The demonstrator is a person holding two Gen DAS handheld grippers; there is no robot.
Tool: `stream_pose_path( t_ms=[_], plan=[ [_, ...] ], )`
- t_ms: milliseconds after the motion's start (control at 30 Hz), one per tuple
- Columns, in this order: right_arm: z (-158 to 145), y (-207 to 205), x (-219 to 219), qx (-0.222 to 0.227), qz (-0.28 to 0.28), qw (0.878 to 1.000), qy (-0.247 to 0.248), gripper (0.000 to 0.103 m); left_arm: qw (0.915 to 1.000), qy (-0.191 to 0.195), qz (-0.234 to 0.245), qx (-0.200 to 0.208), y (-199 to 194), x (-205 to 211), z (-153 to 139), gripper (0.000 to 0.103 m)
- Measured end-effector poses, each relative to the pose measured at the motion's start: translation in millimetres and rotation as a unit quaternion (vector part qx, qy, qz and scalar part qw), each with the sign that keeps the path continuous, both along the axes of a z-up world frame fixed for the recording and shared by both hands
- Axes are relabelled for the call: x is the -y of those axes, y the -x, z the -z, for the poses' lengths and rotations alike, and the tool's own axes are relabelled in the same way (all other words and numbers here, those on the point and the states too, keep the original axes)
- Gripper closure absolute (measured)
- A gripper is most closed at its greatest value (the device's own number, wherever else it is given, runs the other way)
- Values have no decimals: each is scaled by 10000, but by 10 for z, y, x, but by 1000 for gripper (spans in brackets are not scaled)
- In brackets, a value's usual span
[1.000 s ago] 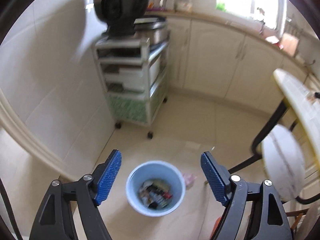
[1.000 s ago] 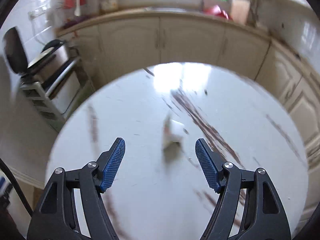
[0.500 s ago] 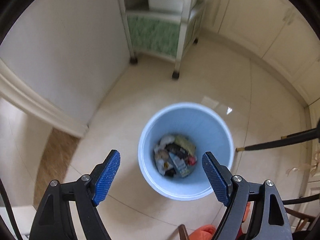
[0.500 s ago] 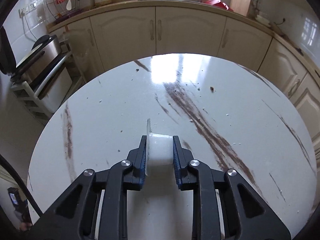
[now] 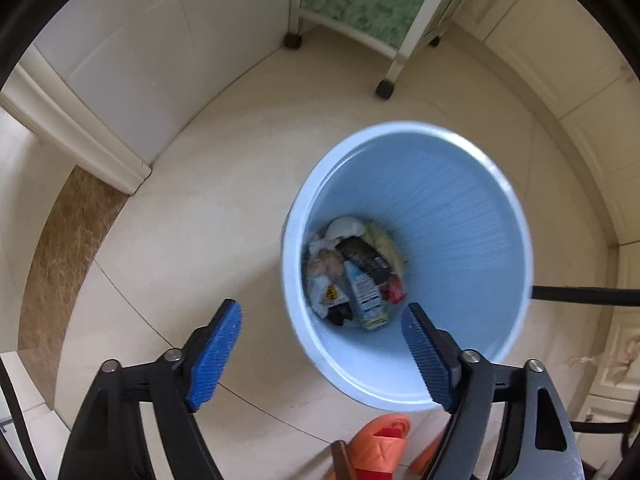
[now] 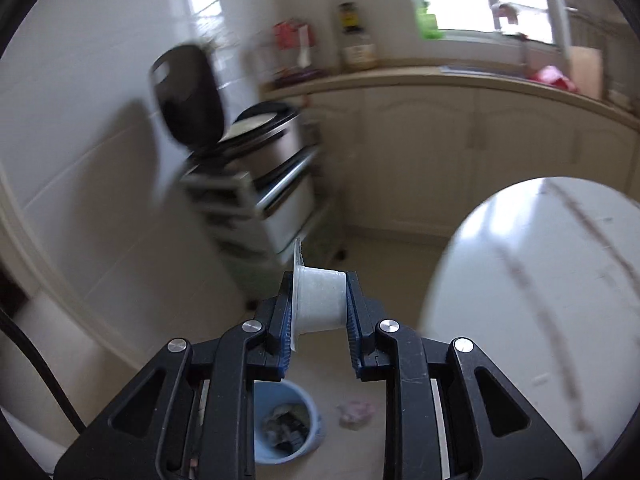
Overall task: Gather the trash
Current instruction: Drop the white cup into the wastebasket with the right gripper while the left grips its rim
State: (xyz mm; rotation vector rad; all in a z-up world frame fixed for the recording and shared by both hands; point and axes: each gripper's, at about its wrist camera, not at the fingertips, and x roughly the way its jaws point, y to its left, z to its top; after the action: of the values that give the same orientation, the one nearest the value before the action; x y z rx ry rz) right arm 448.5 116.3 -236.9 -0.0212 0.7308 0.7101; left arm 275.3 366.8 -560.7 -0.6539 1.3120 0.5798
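My right gripper is shut on a small white plastic cup lying sideways between the pads, held in the air left of the round table. A light blue trash bin stands on the floor with wrappers and other trash at its bottom. My left gripper is open and empty just above the bin's near rim. The bin also shows in the right wrist view, far below the cup. A crumpled pink scrap lies on the floor to the bin's right.
A white wheeled cart stands beyond the bin; it carries a cooker. A black table leg passes right of the bin. An orange slipper lies at the near edge. Cream cabinets line the wall.
My right gripper closed on the cup, lifted it off the table and swung left. My left gripper came down closer over the bin, still open.
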Motion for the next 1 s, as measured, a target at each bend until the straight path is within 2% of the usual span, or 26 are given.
stream_pose_path(
  t_ms=[100, 133, 233, 333, 367, 433, 567, 733, 767, 833, 867, 900, 967, 1000],
  plan=[
    [437, 121, -410, -282, -437, 9983, 248, 81, 9990, 402, 59, -160, -51, -9, 360, 51],
    [637, 140, -562, -362, -570, 9966, 470, 81, 9988, 435, 75, -194, -66, -51, 425, 57],
    [1153, 176, -843, -516, -882, 9900, 970, 81, 9983, 531, 47, -244, -122, -103, 636, 59],
    [1772, 192, -1037, -985, -1250, 9791, 1268, 81, 9979, 541, -9, -349, -134, -169, 789, 80],
    [1969, 197, -1026, -1104, -1351, 9757, 1326, 81, 9980, 518, -16, -366, -142, -187, 835, 83],
    [2385, 164, -1060, -1531, -1556, 9657, 1406, 81, 9979, 592, -62, -271, -135, -208, 884, 84],
    [2926, 112, -1136, -1964, -1830, 9516, 1494, 81, 9982, 561, -58, -218, -164, -236, 927, 84],
    [3323, 107, -1269, -2318, -2152, 9381, 1411, 81, 9987, 459, -134, -201, -177, -252, 947, 84],
    [3388, 98, -1276, -2312, -2178, 9373, 1435, 78, 9987, 446, -144, -200, -174, -236, 955, 84],
    [3452, 27, -1333, -2312, -2157, 9376, 1443, 65, 9987, 451, -150, -196, -207, -243, 1001, 84],
    [3467, 0, -1329, -2289, -2122, 9393, 1427, 49, 9986, 471, -164, -187, -222, -257, 1029, 84],
    [3498, -37, -1326, -2271, -2085, 9409, 1404, 41, 9984, 501, -192, -173, -231, -266, 1052, 84],
    [3565, -147, -1259, -2161, -1915, 9482, 1322, 42, 9984, 499, -186, -165, -152, -216, 998, 84],
    [3586, -206, -1198, -1970, -1748, 9550, 1367, 41, 9986, 471, -185, -165, -168, -219, 1016, 84]
  ],
)
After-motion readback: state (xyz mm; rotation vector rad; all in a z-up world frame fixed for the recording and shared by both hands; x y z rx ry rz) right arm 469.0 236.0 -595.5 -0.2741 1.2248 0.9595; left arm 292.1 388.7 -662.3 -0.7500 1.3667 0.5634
